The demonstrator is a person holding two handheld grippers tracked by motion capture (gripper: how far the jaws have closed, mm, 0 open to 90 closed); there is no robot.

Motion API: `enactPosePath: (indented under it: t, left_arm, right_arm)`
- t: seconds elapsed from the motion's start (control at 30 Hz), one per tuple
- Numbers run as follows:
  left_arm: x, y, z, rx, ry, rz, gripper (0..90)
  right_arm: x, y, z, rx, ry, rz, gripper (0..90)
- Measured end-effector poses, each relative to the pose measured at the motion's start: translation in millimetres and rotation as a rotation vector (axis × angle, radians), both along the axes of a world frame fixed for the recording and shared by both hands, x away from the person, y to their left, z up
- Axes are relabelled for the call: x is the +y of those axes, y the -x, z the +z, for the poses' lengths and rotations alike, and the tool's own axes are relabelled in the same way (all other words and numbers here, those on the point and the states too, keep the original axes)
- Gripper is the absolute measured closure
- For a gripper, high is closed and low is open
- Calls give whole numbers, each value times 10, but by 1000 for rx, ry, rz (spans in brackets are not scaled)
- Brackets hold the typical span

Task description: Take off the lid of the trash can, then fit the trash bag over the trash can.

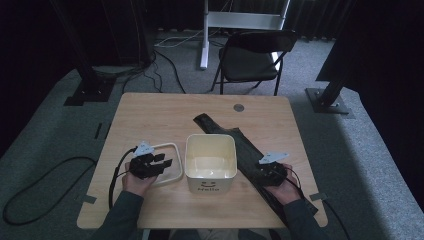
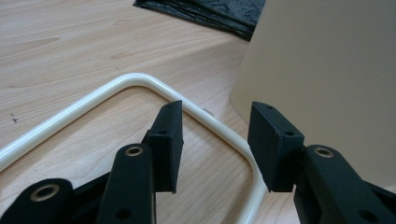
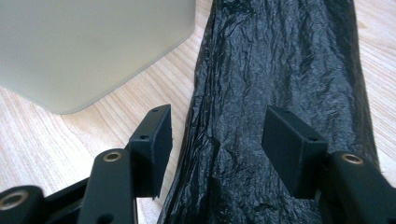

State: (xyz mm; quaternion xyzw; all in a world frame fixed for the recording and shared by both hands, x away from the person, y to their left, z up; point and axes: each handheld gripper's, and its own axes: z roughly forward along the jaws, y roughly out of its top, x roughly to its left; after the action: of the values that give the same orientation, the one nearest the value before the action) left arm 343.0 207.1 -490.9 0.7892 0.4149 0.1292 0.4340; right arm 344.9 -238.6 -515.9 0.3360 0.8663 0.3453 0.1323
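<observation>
Counter point(image 1: 150, 115): pale matt wood grain. Bin point(image 1: 210, 162): smooth cream plastic. Ring frame point(image 2: 140, 84): glossy cream. Bag point(image 3: 280, 70): crinkled shiny black plastic film.

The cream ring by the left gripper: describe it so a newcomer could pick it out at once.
Start at the wooden table and find the cream square bin near its middle. Just left of the bin a thin rounded-square ring lies flat on the wood, under the left gripper, whose jaws are open. It matches the bin's colour but is a bare open loop.
</observation>
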Motion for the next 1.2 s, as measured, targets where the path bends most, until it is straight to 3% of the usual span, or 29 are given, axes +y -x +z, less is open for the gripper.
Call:
enactPosePath:
  t: [0.47, 0.8, 0.93, 1.2]
  left_arm:
    - [-156, -1, -4, 0, -2, -44, 545]
    - [-223, -12, -12, 1, -4, -63, 544]
    - [-233, -21, -10, 2, 7, -65, 544]
    - [-270, -33, -8, 6, 14, -75, 544]
  right_arm:
    - [51, -47, 32, -27, 17, -50, 284]
    - [109, -103, -27, 3, 56, -66, 241]
    - [121, -129, -87, 37, 76, -70, 215]
    - [123, -160, -143, 53, 109, -84, 227]
